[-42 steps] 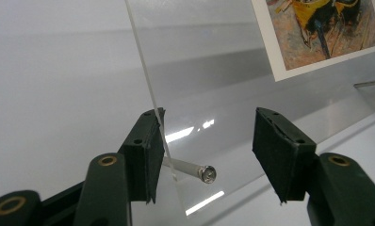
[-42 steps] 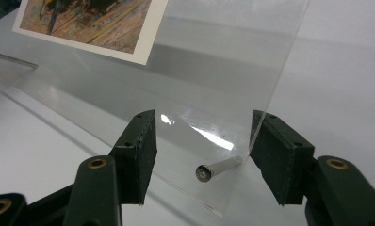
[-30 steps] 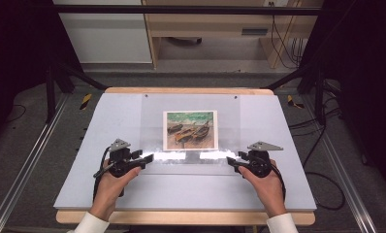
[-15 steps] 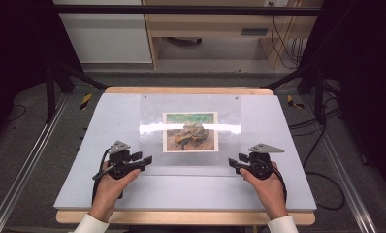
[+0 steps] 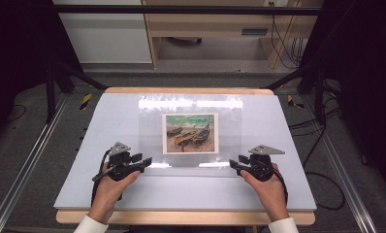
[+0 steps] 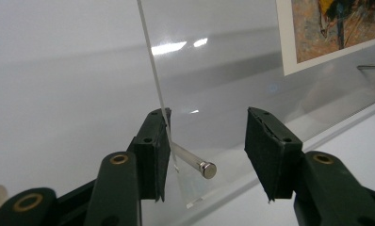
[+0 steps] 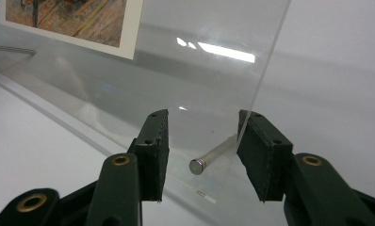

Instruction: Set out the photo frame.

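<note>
Acrylic cover laid over the print

Left tongs (image 5: 145, 161) and right tongs (image 5: 233, 166) gape apart at acrylic sheet (image 5: 191, 133)'s lower-frame corners; next likely withdrawal, leaving boat print (image 5: 190, 132) undisturbed.

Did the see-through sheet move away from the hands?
Yes. The clear sheet's bright glare edge went from near the grippers to the table's far part, past the picture, which stayed put.
</note>
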### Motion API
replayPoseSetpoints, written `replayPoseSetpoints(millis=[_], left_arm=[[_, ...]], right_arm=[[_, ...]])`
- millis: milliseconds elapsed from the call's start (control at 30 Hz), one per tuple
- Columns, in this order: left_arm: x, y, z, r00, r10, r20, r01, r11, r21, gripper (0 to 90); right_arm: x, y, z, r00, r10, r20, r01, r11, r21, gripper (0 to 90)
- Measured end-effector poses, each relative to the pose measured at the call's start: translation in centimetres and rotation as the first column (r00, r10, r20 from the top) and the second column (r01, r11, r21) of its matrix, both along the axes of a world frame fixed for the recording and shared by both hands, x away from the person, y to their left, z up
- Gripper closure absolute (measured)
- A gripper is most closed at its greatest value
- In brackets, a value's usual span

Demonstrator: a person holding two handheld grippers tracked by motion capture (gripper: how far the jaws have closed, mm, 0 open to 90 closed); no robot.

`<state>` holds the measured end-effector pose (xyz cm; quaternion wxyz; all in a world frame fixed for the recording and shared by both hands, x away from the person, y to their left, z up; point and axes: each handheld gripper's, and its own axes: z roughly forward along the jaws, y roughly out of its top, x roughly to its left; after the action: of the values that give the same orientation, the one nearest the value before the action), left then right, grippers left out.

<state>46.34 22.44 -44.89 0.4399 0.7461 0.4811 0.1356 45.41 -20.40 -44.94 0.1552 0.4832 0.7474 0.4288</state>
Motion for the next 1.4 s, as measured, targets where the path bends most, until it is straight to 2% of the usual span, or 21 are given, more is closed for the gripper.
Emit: replayPoseSetpoints(millis=[667, 800, 1400], left_arm=[[-0.41, -0.07, -0.07, 1.0000, 0.001, -0.006, -0.001, 0.9999, 0.017, 52.2], [-0.50, -0.04, -0.07, 1.0000, -0.005, -0.005, 0.005, 0.9994, 0.034, 52.7], [-0.93, -0.19, -0.20, 1.0000, -0.003, -0.009, 0.003, 0.9985, 0.054, 53.6]], right_arm=[[-0.37, -0.14, -0.07, 1.0000, 0.008, -0.004, -0.008, 1.000, -0.016, 58.4], [-0.46, -0.15, -0.08, 0.9999, 0.008, -0.006, -0.008, 1.000, -0.020, 59.1], [-0.89, -0.07, -0.14, 0.9999, 0.010, -0.014, -0.010, 0.999, -0.046, 62.0]])
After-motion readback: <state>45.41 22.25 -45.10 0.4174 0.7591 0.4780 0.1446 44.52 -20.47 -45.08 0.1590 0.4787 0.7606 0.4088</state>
